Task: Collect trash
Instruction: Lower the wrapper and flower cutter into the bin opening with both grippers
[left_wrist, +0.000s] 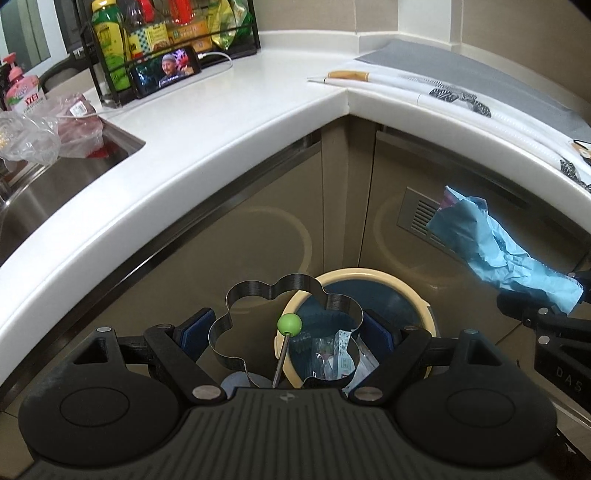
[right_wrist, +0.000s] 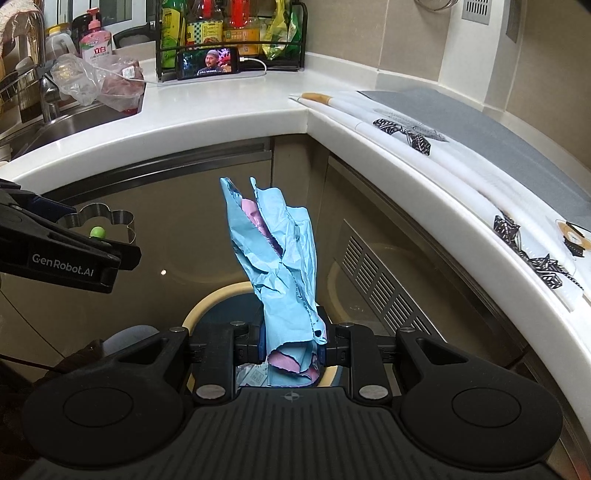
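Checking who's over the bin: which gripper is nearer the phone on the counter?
Left. The left gripper, holding the flower-shaped mould, sits on the phone's side; the right gripper, clamping blue paper, is farther off.
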